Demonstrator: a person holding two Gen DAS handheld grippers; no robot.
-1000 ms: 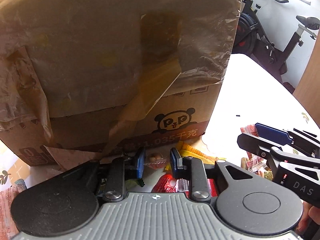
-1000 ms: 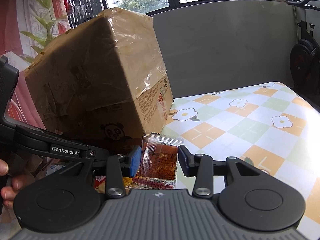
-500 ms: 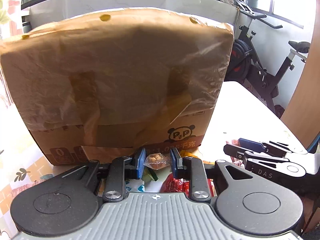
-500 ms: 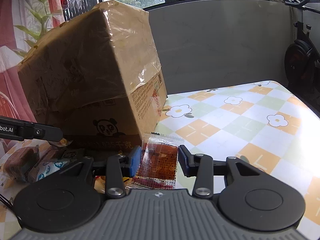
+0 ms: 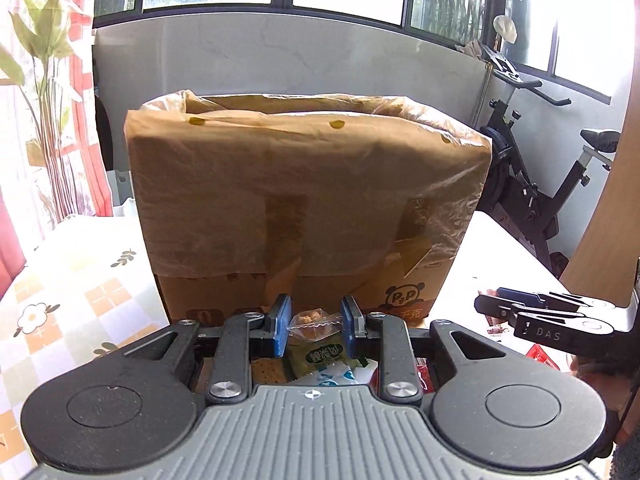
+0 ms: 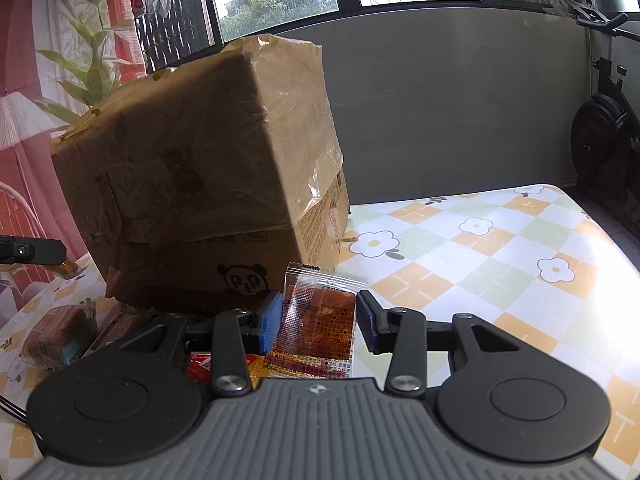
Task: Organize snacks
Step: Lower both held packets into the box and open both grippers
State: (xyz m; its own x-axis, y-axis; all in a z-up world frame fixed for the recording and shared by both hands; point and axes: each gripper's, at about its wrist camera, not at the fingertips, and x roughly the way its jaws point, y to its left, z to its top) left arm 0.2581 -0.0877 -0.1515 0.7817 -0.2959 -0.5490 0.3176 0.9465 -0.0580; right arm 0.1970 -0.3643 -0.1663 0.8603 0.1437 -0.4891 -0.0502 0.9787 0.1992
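Left wrist view
Left gripper (image 5: 313, 330): its blue pads were close together and pinched a small clear snack packet (image 5: 310, 320) with brown bits inside.
Snack packet: it was up off the table, in front of the low part of the cardboard box (image 5: 308, 208).
Cardboard box: it stood on the table (image 5: 80, 280) and was lined with a thin brown plastic bag that hung over its sides; a panda was printed near its lower right corner.
Loose snacks: a green packet (image 5: 322, 354) and a white and blue one lay under the left gripper.
Right gripper (image 5: 490, 306): it was off to the right, near the table edge; I could not tell its fingers from here.
Exercise bike (image 5: 540, 184): it stood behind the table on the right.

Right wrist view
Right gripper (image 6: 316, 322): its fingers held an orange-brown snack packet (image 6: 320, 320) by its two sides.
Orange-brown packet: it stood upright, just in front of the box (image 6: 200, 168) corner.
Table: its cloth (image 6: 480, 264) had flowers and squares.
Wrapped cake (image 6: 56, 334): it lay on the left by the box.
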